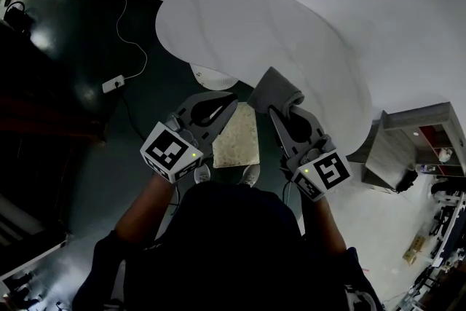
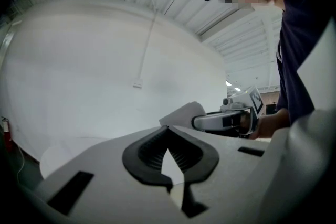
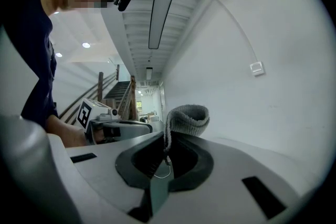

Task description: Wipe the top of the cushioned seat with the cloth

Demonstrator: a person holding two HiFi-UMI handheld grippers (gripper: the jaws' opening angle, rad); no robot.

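Cloth (image 1: 277, 89) is pinched in our right gripper (image 1: 275, 111) at frame centre, our left gripper (image 1: 231, 105) closed on nothing beside it, both over the cushioned seat (image 1: 237, 136) just below centre; we judge wiping not yet begun, so next we lower the cloth onto it.

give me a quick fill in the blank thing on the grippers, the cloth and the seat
1. The folded grey knitted cloth is clamped in the ____ gripper.
2. The left gripper has its jaws together, with ____ between them.
3. In the head view, the speckled beige square cushioned seat shows ____ the two grippers.

Missing words: right; nothing; between
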